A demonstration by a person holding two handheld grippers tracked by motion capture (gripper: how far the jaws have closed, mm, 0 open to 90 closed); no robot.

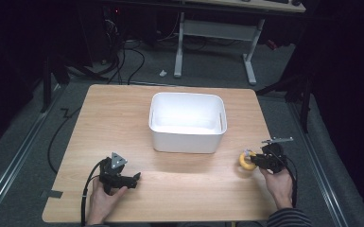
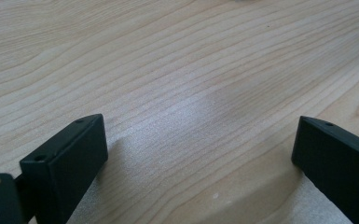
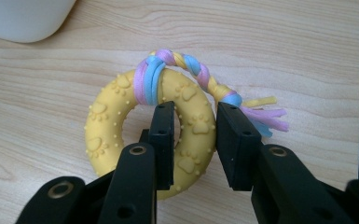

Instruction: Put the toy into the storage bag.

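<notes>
Far left, the left gripper [image 1: 134, 178] just sits low over the table [image 1: 123, 113] near the front edge. Its jaws are spread wide with nothing but bare wood between them, so it looks idle to me.

In the middle there's the white bin [image 1: 187, 138], open top, nothing visible inside.

Over on the right, near the table's edge, is the action: the right gripper [image 3: 195, 135] has its jaws pinched on one side of the yellow ring [image 3: 116, 116], one jaw through the hole and one outside. The ring's braided rope [image 3: 205, 77] trails off to the far side.

I'd say the grab is done. The next step is probably lifting it clear, swinging left over the bin rim, then letting go.
</notes>
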